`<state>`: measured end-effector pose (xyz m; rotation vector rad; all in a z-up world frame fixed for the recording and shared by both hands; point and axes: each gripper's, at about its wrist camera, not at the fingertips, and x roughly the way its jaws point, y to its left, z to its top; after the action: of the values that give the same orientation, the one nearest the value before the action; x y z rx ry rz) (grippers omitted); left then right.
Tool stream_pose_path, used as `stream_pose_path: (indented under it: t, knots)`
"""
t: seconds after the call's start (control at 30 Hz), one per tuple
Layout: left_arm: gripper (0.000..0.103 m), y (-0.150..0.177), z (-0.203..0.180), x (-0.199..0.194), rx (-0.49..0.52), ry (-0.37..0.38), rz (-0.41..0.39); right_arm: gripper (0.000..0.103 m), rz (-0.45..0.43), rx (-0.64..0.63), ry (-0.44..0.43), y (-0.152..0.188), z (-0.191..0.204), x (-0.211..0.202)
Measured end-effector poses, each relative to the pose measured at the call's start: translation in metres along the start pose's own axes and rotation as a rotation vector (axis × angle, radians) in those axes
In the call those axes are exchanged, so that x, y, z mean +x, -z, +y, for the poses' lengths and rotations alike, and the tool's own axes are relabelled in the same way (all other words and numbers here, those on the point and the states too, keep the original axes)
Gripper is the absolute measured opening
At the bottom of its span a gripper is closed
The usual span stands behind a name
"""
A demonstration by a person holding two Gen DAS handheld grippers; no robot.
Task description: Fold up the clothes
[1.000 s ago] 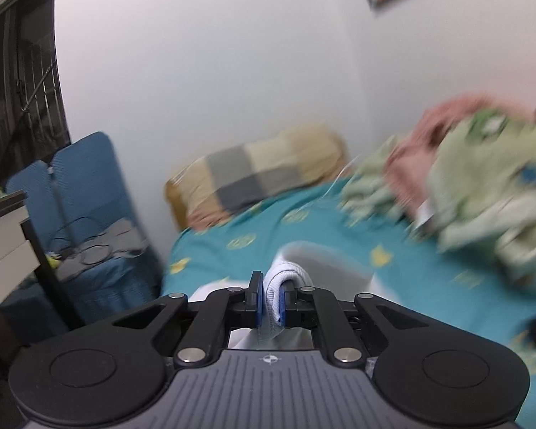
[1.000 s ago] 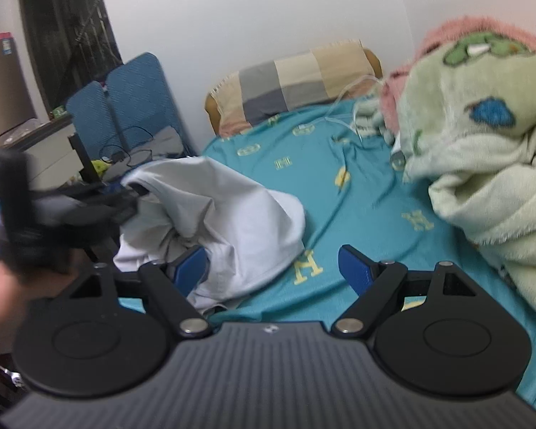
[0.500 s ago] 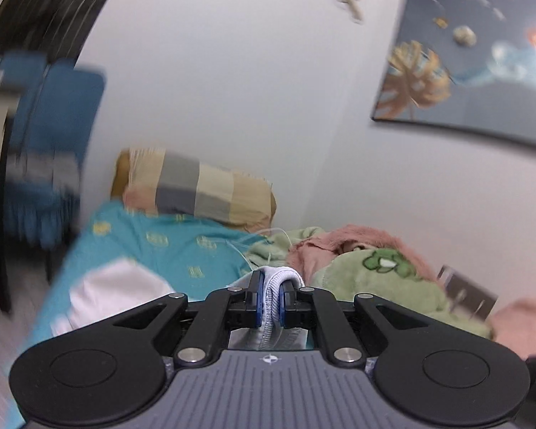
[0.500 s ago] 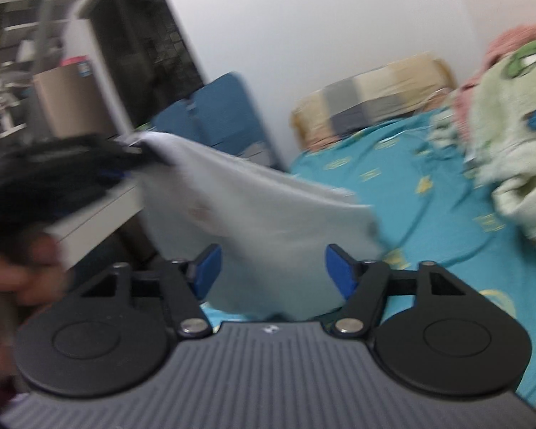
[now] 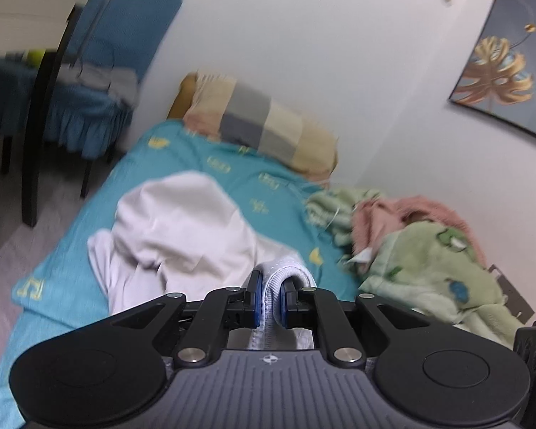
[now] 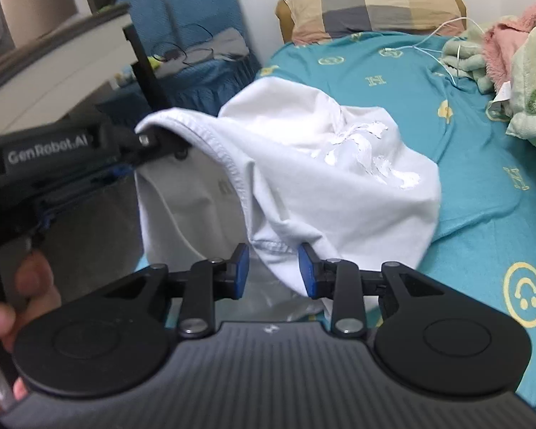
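White shirt (image 6: 332, 178) fabric filled both views, one ribbed hem pinched tight between the blue pads of the left gripper (image 5: 269, 298), whose jaws were closed on a folded bead of cloth. The right gripper (image 6: 273, 271) stood with its jaws parted around a stitched seam at the garment's lower edge, the pads beside the cloth but not yet pressing it. From the left gripper's hold the shirt hung off the bed's near edge and draped back onto the teal bedsheet (image 6: 482, 164), bunched rather than flat, its printed side up near the middle of the bed. A hand (image 6: 21, 307) held the left gripper's handle beyond the bed's near left corner.

To do this step well, the right jaws would probably need to close on a single seam, not on a doubled wad, so that the two holds sat on matching edges of the shirt. Then the cloth could be drawn taut between them and laid out on open sheet, clear of the green blanket (image 5: 439, 271) heaped along the far right edge and the white cable (image 6: 443, 50) trailing toward the pillow (image 6: 371, 3) at the head. A loose or off-centre pinch would likely leave the shirt twisted.
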<state>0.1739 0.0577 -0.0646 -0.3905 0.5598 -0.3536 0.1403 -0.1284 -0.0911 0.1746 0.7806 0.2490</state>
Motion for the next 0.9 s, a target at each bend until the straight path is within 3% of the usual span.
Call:
stream_pose_path:
  t: [0.3, 0.9]
  knots:
    - [0.01, 0.014, 0.008, 0.022, -0.034, -0.073, 0.066, 0.035, -0.013, -0.046, 0.023, -0.002, -0.006, 0.013]
    - [0.011, 0.025, -0.02, -0.004, -0.017, -0.079, 0.04, 0.034, -0.052, -0.008, 0.033, 0.003, -0.016, 0.001]
